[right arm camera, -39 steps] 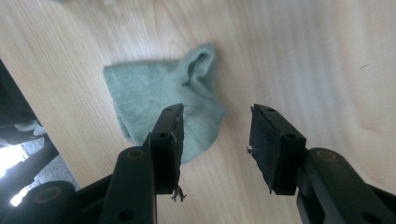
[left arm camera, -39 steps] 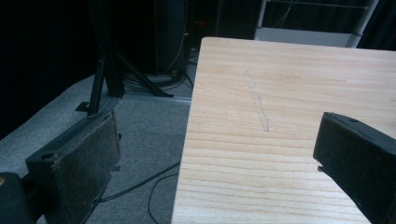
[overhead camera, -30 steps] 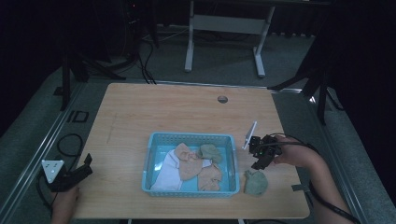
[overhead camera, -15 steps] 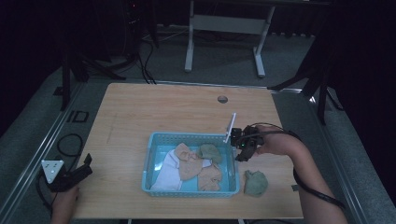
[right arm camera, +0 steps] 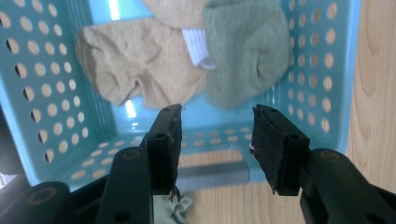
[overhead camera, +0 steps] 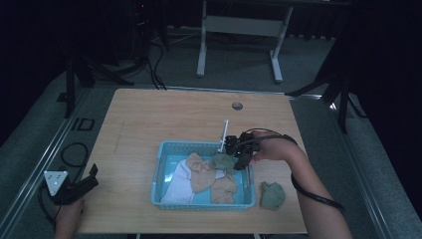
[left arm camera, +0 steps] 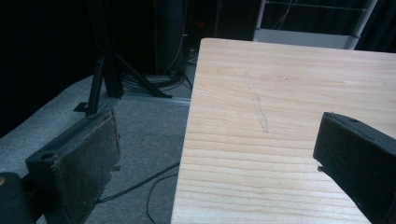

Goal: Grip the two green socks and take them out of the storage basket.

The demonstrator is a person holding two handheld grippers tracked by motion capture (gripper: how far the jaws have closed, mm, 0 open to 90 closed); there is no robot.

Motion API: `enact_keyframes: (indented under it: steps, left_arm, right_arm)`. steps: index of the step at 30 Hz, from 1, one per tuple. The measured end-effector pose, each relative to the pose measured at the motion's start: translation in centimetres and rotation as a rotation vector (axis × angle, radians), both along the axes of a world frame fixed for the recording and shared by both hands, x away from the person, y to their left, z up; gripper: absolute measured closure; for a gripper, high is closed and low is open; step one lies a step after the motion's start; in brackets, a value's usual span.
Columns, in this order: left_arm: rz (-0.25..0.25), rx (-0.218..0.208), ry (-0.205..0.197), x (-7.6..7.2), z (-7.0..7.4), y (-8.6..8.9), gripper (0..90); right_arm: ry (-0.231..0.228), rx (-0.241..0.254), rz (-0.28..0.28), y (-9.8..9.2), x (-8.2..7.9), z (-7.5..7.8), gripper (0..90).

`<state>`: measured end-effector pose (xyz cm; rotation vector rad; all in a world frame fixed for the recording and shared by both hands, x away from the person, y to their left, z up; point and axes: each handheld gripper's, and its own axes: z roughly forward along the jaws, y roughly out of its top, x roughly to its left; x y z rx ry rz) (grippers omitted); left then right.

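Right tongs (right arm camera: 215, 122) apart, empty, poised over perforated turquoise plastic basket (overhead camera: 158, 172) to pick crumpled green sock (right arm camera: 245, 46); left tongs (left arm camera: 210, 154) apart, idle at pale wooden worktop (left arm camera: 280, 93) edge.

Our right gripper (overhead camera: 240, 158) leaves the bench beside the basket (overhead camera: 158, 175) and now hangs over the basket's right rim, its jaws parted and empty above the green sock (overhead camera: 223, 161) inside. It is farther from the balled green sock (overhead camera: 272, 195) lying outside the basket's right corner.
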<state>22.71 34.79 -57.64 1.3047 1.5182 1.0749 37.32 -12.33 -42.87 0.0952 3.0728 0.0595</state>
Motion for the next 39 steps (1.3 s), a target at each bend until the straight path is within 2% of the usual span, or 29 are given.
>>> enact_keyframes:
  steps: [7, 14, 20, 24, 28, 32, 37, 39]
  left_arm:
    - [-0.002, -0.001, -0.001, 0.0, 0.0, 0.0, 0.7]
    - [-0.004, -0.001, -0.002, 0.0, 0.0, 0.0, 0.7]
    - [-0.005, 0.0, -0.002, 0.0, 0.0, 0.0, 0.7]
    - [-0.006, -0.002, -0.003, 0.0, 0.0, 0.0, 0.7]
    - [-0.005, -0.001, -0.003, 0.0, 0.0, 0.0, 0.7]
    - [-0.006, -0.002, -0.002, 0.0, 0.0, 0.0, 0.7]
    - [-0.006, -0.001, -0.003, 0.0, 0.0, 0.0, 0.7]
    - [-0.007, -0.002, -0.003, 0.0, 0.0, 0.0, 0.7]
  right_arm:
    - [0.007, -0.02, 0.037, 2.0, 0.3, -1.0, 53.6]
    - [0.024, -0.033, 0.05, 3.6, 0.7, -2.0, 53.4]
    - [0.031, -0.066, 0.044, 4.0, 1.0, -3.7, 53.0]
    - [0.032, -0.058, 0.031, 4.1, 1.4, -4.7, 53.0]
    - [0.027, -0.085, 0.029, 4.2, 1.5, -5.5, 53.0]
    - [0.023, -0.094, 0.004, 4.2, 2.0, -6.4, 53.5]
    - [-0.004, -0.096, -0.006, 4.2, 2.4, -6.8, 62.0]
    - [-0.016, -0.101, -0.012, 4.2, 2.4, -7.0, 69.6]
